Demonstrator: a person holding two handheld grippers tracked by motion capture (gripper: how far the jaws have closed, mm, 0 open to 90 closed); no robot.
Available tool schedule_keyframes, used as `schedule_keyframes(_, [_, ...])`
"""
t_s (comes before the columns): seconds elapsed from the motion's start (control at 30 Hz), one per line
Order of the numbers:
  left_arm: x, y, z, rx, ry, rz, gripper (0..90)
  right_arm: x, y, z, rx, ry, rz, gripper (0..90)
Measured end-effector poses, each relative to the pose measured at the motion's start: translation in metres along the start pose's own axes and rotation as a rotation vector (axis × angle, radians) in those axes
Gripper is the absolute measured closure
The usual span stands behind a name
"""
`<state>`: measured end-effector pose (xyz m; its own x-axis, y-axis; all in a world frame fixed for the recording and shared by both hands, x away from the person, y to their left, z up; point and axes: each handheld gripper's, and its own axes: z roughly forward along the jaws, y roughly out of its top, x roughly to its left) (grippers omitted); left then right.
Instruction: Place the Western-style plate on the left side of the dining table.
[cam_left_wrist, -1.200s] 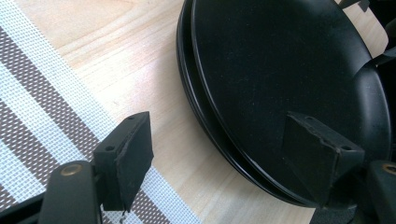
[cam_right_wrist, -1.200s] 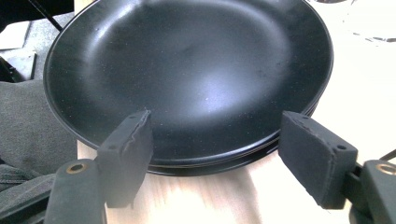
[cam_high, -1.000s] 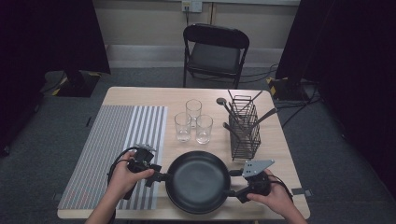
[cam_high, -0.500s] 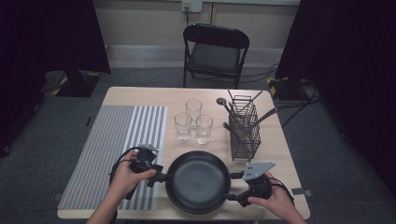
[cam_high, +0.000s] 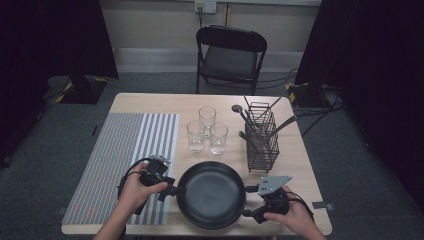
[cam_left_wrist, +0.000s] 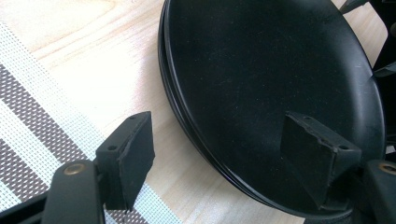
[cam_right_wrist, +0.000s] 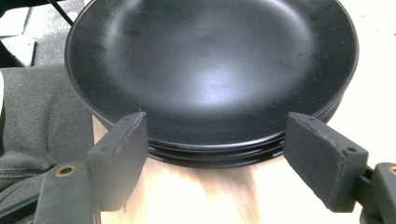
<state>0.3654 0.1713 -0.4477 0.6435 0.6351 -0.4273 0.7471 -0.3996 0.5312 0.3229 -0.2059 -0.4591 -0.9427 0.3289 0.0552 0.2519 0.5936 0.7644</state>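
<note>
A stack of black plates is sitting at the near edge of the desk, right in front of the person, and both hands are working in on it from either side. In the right gripper view three stacked rims are showing at the near side of the stack. The left gripper is coming in from the striped placemat side, its jaws spread wide; in the left gripper view one jaw is sitting over the bare wood just beside the rim and the other is hanging over the dark inner face of the top plate, neither pad pressing on it. The right gripper is facing the opposite rim, jaws likewise spread and just finishing opening, with the plates' edge lying between the two pads and clear of both. Farther back, three clear glasses are standing in a cluster mid-desk, and a black wire caddy holding utensils is standing to their right
</note>
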Motion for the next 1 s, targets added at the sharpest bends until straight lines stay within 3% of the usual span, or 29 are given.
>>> schedule_keyframes(0.2, [0.0003, -0.0002, 0.0005, -0.002, -0.003, -0.006, 26.7, -0.0010, 0.0031, 0.0002, -0.023, -0.010, -0.001, 24.7])
schedule_keyframes(1.0, [-0.0032, 0.0022, 0.0053, 0.012, -0.018, 0.002, 27.3, 0.0015, 0.0022, -0.0006, -0.006, -0.003, -0.016, 24.7])
